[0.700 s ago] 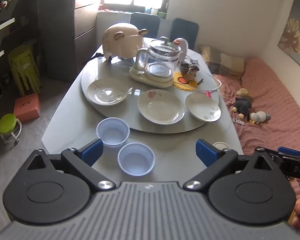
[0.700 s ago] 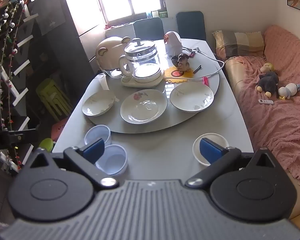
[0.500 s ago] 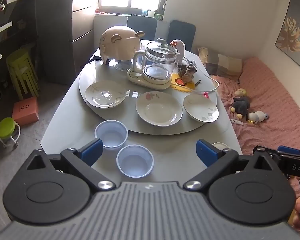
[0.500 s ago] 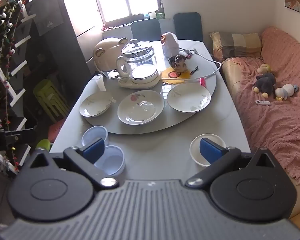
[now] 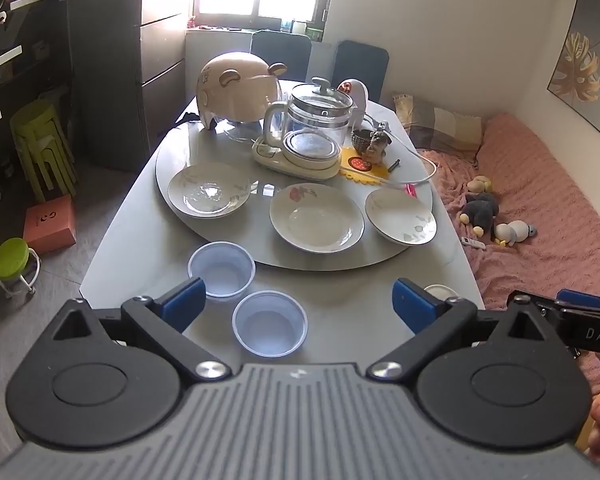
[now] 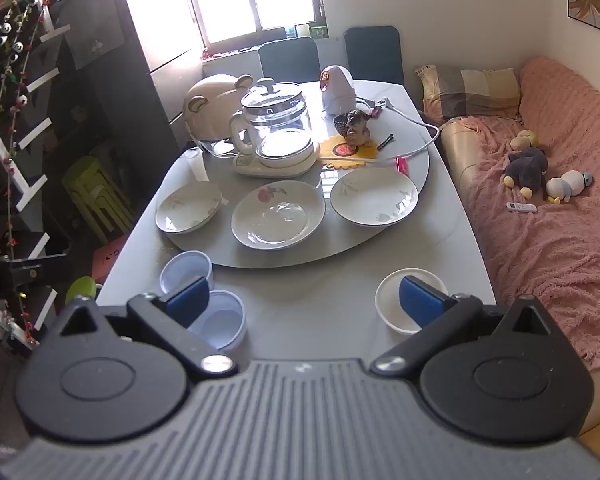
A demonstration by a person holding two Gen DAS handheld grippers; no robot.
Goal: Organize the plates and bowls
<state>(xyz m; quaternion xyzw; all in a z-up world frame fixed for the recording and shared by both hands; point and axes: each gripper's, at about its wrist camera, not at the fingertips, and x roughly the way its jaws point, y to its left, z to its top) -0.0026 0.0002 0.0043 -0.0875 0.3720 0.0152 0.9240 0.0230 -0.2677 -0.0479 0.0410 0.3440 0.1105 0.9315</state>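
Note:
Three white plates lie in a row on the grey turntable (image 5: 260, 258): left plate (image 5: 209, 193), middle flowered plate (image 5: 316, 222), right plate (image 5: 400, 222). Two translucent plastic bowls (image 5: 221, 268) (image 5: 269, 329) stand on the table's near left. A white bowl (image 6: 396, 300) stands at the near right, partly behind my right fingertip. My left gripper (image 5: 298, 306) is open and empty, held above the near table edge. My right gripper (image 6: 304, 300) is open and empty too. The right gripper's arm shows at the left wrist view's right edge (image 5: 580, 316).
A glass kettle on its base (image 5: 308, 136), a beige bear-shaped appliance (image 5: 236, 92), a small figurine (image 5: 374, 144) and a white cable sit on the turntable's far half. A pink sofa with toys (image 5: 540, 216) runs along the right. Stools and shelves stand left.
Both grippers have drawn back and risen a little, so the table looks slightly farther away. Nothing on the table has moved. Both stay open.

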